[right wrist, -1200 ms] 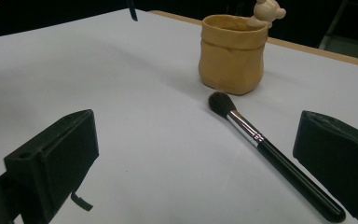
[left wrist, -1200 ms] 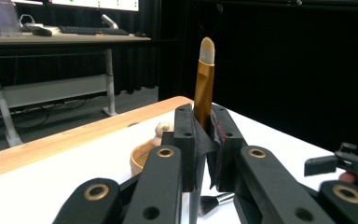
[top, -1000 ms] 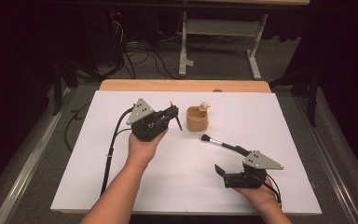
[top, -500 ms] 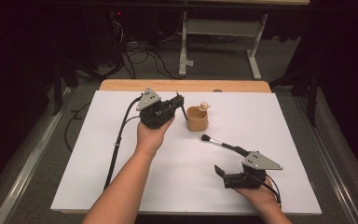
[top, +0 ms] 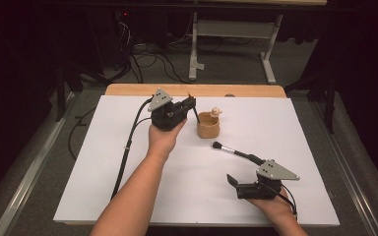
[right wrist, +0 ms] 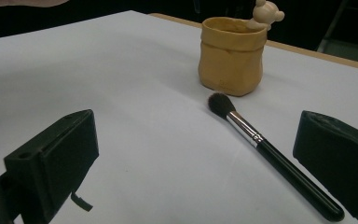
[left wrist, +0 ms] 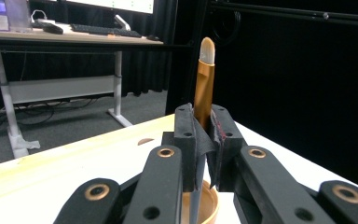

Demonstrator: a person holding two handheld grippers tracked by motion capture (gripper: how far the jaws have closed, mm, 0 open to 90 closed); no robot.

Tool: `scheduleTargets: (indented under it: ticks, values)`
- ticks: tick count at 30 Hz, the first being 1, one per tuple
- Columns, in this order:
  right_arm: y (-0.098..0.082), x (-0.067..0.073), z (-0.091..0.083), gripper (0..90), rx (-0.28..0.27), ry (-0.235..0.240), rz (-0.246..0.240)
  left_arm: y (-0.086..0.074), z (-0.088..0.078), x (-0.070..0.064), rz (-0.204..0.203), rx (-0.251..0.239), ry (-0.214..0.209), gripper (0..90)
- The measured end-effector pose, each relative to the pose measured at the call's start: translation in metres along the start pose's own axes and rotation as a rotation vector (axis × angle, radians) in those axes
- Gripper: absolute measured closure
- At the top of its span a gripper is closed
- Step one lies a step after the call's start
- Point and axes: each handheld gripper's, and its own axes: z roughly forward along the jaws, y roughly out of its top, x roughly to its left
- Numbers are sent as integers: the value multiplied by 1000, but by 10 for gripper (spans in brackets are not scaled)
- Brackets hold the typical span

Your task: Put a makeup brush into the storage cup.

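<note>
A slim brush with a golden-brown handle (left wrist: 204, 91) is clamped upright between the closed jaws of the left gripper (top: 189, 104), its pale rounded end pointing up and its lower part hanging just above the open mouth of the small tan, sack-shaped ceramic pot (top: 208, 125). The pot, with a small cream bear figure (right wrist: 266, 10) on its rim, is seen standing on the white bench (top: 103, 162) near the far edge. The right gripper (top: 232, 182) is held low near the front edge with its jaws spread wide and nothing between the pads. A black-handled makeup brush with a dark bristle head (right wrist: 265, 144) is seen lying flat on the bench between pot and right gripper, bristles towards the pot.
</note>
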Motion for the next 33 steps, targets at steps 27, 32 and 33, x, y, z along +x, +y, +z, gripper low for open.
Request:
scheduleTargets:
  ticks: [27,32,33]
  values:
    - [-1,-1,0,14,-1,8,-4,-6,22,-5,9,33,25,831]
    - [-1,-1,-1,14,-2,6,2,-10,26,-5,19,44,31,830]
    - [-1,-1,-1,14,-3,6,-1,-11,26,-6,17,42,34,830]
